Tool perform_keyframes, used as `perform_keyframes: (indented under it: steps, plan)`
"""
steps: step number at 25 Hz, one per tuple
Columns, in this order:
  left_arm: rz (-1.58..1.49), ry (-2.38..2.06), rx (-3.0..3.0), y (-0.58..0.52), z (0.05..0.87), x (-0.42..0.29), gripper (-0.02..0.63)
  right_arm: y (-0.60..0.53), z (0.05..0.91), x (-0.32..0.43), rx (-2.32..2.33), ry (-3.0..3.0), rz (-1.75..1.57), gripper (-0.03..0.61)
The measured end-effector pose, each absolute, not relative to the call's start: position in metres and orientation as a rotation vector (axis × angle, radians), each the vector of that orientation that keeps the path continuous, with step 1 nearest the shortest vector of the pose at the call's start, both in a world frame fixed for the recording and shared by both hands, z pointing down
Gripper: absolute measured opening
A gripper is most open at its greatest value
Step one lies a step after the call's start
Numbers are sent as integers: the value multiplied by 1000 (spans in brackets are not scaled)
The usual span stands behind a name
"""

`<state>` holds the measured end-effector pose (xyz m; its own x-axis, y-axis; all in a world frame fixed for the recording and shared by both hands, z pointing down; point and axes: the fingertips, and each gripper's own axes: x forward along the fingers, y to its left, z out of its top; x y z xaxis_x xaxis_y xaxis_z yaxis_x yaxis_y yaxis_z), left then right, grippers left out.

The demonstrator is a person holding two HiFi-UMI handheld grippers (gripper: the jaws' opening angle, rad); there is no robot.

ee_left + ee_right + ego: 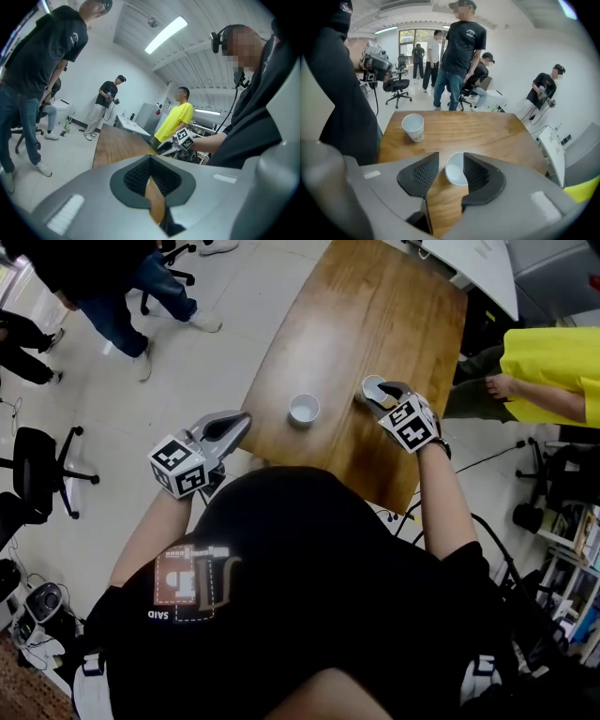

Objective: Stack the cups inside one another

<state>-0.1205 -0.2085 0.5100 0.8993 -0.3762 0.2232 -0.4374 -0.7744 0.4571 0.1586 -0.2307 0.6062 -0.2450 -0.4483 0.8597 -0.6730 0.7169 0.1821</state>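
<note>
Two white paper cups stand upright on the wooden table (pixel 375 306). One cup (pixel 303 409) (pixel 413 126) is near the table's front left corner. The other cup (pixel 372 386) (pixel 455 169) stands to its right, just below my right gripper (pixel 382 392) (pixel 451 163). That gripper points steeply down, open; the cup shows in the gap, its right side hidden behind one jaw, and a strip of table shows between the cup and the other jaw. My left gripper (pixel 240 422) (pixel 150 161) hovers at the table's left edge, shut and empty, well short of the first cup.
Several people stand around: one in yellow (pixel 553 371) close to the table's right side, others on the floor at the far left (pixel 122 296). Office chairs (pixel 42 470) stand at the left. A white desk (pixel 473 263) adjoins the table's far end.
</note>
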Motion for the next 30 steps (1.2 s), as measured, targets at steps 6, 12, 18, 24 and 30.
perform_keyframes:
  steps: [6,12,18,24,30]
  plan:
    - [149,-514,2588,-215,501,-102,9,-209,521,187,1286,-2194,410,136]
    - [158,-361,2651,-218,486,-41,9,-131,527,231,1550,-2303,640,75]
    - [182,-226,2693,-214,479,12,9,-73,553,255,1796,-2297,828,20]
    - [228,-146,2703,-208,479,46,9,-41,570,272,1909,-2231,854,14]
    - [239,-140,2704,-201,481,57,9,-34,571,283,1907,-2229,828,14]
